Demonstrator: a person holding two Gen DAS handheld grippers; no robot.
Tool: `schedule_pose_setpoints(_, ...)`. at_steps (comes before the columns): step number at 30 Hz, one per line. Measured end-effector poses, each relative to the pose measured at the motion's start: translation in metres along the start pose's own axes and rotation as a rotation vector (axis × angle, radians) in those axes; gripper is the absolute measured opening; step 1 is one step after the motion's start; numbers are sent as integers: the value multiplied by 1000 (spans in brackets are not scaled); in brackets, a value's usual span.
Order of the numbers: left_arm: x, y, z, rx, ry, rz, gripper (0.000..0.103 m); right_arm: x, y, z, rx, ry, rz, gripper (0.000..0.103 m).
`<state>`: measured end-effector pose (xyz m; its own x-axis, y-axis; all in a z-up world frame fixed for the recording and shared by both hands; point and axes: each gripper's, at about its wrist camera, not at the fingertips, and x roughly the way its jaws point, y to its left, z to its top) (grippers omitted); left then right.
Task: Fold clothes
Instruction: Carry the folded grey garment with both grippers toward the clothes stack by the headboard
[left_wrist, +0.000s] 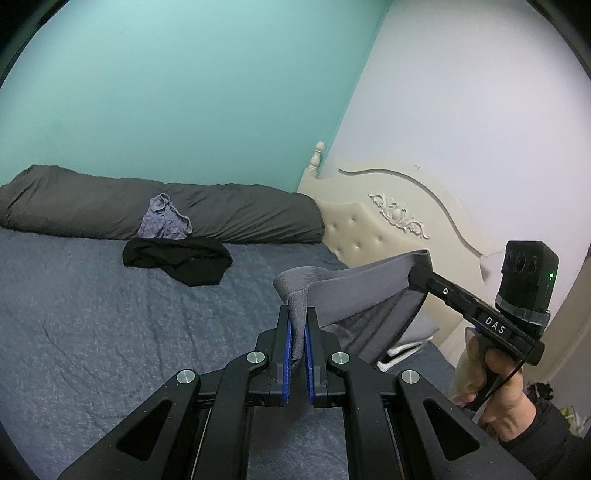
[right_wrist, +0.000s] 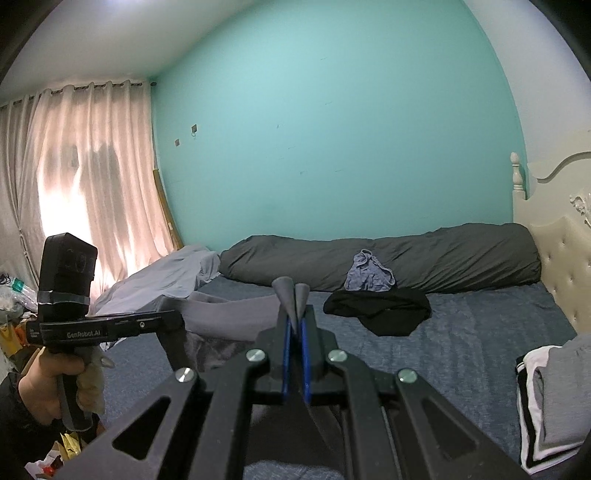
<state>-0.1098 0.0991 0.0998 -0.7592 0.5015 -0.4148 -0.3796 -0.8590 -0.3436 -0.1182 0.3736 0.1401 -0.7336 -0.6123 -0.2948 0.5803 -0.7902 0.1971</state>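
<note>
Two hand-held grippers lift a pair of grey underwear (left_wrist: 354, 291) by its waistband above a bed (left_wrist: 92, 314) with a blue sheet. The left gripper (left_wrist: 298, 325) is clamped on one end of the band, the right gripper (right_wrist: 294, 325) on the other, the fabric stretched between them. A black garment (left_wrist: 181, 260) and a lilac one (left_wrist: 164, 219) lie near a dark grey bolster (left_wrist: 240, 214).
</note>
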Motion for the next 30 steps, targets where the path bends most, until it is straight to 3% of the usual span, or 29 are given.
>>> schedule_pose_setpoints(15, 16, -36, 8, 53, 5, -40, 6, -23, -27, 2, 21, 14, -22, 5)
schedule_pose_setpoints(30, 74, -131, 22, 103, 43, -160, 6, -107, -105, 8, 81, -46, -105, 5)
